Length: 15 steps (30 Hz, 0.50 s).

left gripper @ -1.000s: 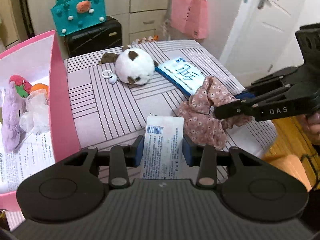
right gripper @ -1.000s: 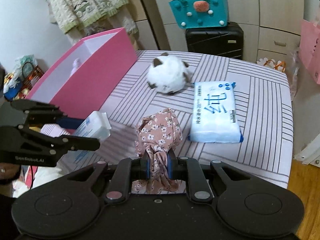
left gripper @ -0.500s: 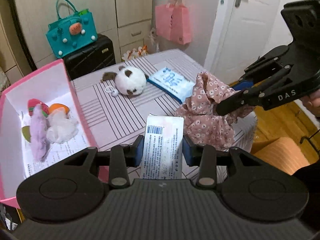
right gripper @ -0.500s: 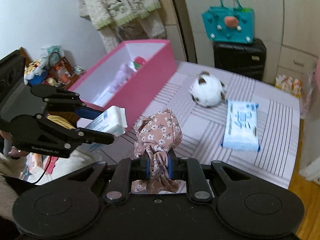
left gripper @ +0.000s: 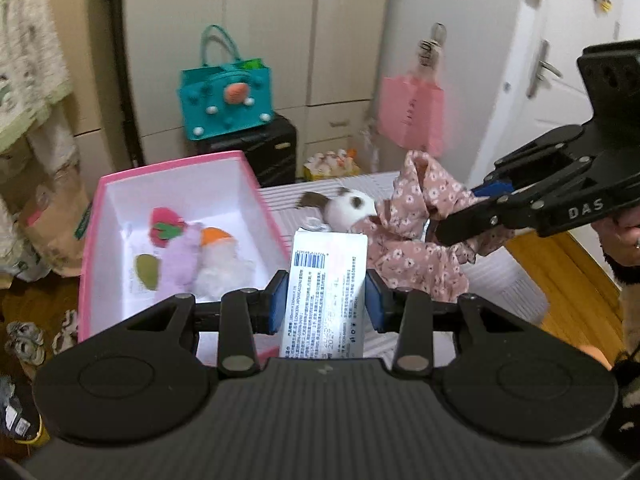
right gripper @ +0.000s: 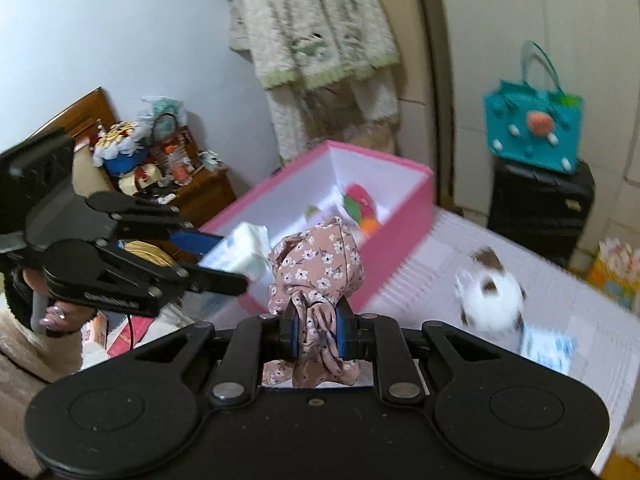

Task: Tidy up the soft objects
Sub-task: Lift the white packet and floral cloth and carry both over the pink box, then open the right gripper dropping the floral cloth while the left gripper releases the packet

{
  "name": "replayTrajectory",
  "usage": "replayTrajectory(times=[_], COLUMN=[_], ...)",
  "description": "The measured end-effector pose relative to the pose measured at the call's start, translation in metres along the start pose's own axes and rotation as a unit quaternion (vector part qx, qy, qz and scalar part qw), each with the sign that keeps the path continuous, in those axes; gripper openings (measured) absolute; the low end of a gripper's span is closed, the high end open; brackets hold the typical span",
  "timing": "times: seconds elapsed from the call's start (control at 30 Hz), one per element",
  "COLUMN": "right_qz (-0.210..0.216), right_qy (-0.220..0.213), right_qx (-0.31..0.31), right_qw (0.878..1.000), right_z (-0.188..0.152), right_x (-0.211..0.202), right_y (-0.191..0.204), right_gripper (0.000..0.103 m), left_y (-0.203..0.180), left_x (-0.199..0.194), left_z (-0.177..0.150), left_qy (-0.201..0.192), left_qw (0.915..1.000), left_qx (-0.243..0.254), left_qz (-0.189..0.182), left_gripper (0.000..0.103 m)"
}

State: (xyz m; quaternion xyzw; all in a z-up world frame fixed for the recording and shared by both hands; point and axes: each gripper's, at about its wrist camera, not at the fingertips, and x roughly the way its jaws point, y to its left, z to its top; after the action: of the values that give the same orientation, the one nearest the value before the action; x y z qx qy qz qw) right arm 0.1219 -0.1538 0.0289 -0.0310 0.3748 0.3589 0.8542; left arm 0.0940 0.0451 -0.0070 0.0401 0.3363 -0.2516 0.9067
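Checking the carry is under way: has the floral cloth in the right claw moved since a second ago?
Yes. The floral cloth has lifted off the striped table, toward the pink box.

Pink box (left gripper: 256, 184) open-topped — toys (left gripper: 188, 256) crowd far end.

Tall pale cupboard doors (left gripper: 256, 36) are seen along the back wall. A black suitcase (right gripper: 540, 208) is stood before them, topped by a teal bag (right gripper: 532, 128). A white door (left gripper: 560, 60) is shut at the right, above wooden flooring (left gripper: 560, 276).
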Motion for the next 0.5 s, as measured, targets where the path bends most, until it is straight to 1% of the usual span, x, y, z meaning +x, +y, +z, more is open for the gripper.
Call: replayTrajectory(times=[0.17,0.27,0.4,0.5], right_qz=[0.003,-0.015,-0.039,-0.053], right_qy=[-0.009,-0.008,0.0,0.006], right_qx=[-0.03,-0.045,-0.046,-0.037], right_qw=[1.0,0.999,0.998,0.998], right_z=[0.036,0.055,0.078,0.089], right_x=[0.03,0.055,0.092,0.118], right_y=[0.008,0.009,0.001,-0.009], right_gripper=[0.021,0.021,0.021,0.022], left_y=[0.032,0.052,0.077,0.095], left_x=[-0.001,0.006,0.032,0.063], left_z=[0.008,0.015,0.025,0.036], left_qy=[-0.014,-0.018,0.005,0.03], left_qw=[0.9994,0.998,0.9963,0.9948], left_qx=[-0.013,-0.013,-0.014,-0.014], left_qz=[0.029,0.059,0.085,0.097], left_gripper=[0.039,0.039,0.039,0.039])
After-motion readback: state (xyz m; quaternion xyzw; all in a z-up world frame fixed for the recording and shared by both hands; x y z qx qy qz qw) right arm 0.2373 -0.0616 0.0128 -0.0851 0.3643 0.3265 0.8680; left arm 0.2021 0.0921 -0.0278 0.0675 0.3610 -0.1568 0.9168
